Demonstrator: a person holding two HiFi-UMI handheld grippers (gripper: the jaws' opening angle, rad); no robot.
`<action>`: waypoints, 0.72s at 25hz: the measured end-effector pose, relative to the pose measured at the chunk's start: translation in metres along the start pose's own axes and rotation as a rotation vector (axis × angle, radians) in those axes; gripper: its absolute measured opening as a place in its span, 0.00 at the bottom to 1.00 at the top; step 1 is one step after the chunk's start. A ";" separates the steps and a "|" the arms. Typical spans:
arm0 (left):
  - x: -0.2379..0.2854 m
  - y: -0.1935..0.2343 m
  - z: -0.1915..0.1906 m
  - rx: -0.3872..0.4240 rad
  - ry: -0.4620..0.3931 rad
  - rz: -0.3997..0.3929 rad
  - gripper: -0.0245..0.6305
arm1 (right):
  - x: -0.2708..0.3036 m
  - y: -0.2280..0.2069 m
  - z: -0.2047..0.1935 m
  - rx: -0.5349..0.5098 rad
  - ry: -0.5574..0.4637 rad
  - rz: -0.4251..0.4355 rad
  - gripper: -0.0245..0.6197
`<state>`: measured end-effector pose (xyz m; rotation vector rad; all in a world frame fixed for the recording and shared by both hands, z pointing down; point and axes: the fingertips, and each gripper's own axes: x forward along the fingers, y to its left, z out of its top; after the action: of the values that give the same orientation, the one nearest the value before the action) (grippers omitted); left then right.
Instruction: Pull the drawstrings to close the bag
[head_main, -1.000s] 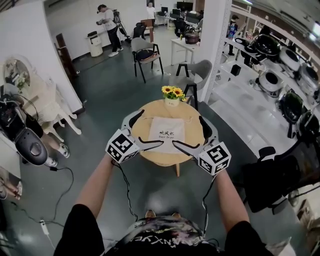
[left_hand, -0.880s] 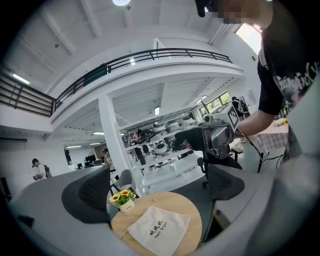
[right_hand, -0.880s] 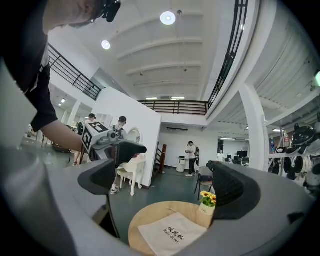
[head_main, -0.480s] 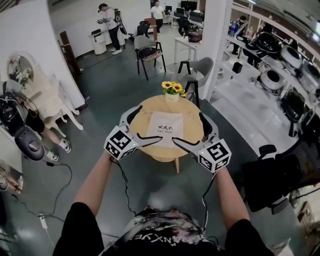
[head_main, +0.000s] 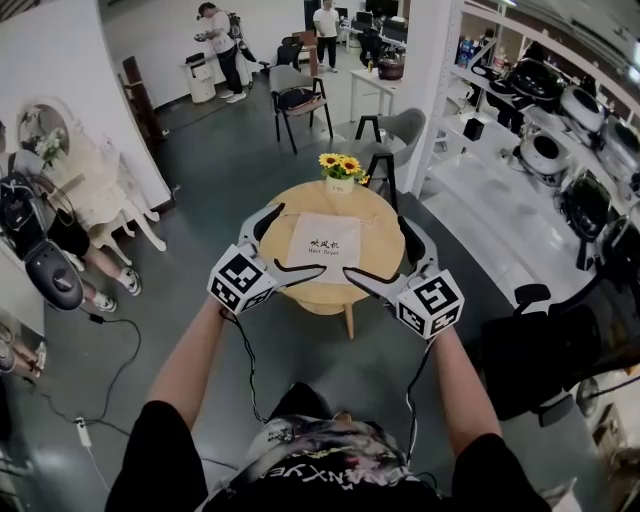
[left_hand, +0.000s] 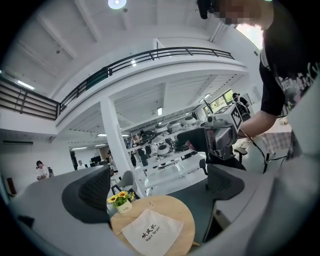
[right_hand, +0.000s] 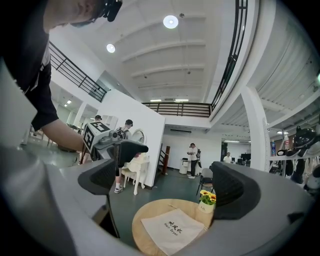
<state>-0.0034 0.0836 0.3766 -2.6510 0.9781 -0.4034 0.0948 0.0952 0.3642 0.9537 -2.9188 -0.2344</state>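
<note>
A flat white drawstring bag with black print lies on a small round wooden table. The bag also shows in the left gripper view and the bag in the right gripper view. Its thin drawstring trails toward the flower pot. My left gripper is held in the air above the table's left side, open and empty. My right gripper is above the table's right side, likewise open and empty. Both are well above the bag, touching nothing.
A small white pot of sunflowers stands at the table's far edge. Behind it are a grey chair and a black chair. A white pillar and shelves of appliances are at right. People stand far back.
The head view has shifted a little, so the table sits slightly higher in frame. Both grippers stay open over the table's sides, about where they were.
</note>
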 end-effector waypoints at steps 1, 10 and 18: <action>0.001 -0.001 0.000 0.000 0.000 -0.001 0.93 | 0.000 0.000 -0.001 0.000 0.000 0.001 0.95; 0.015 0.002 -0.008 0.006 0.000 0.004 0.93 | 0.005 -0.009 -0.011 -0.006 -0.004 0.005 0.95; 0.038 0.033 -0.029 -0.010 -0.003 -0.001 0.93 | 0.033 -0.034 -0.030 0.001 0.015 -0.002 0.95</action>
<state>-0.0052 0.0298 0.3979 -2.6603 0.9797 -0.3955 0.0915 0.0446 0.3881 0.9540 -2.9053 -0.2249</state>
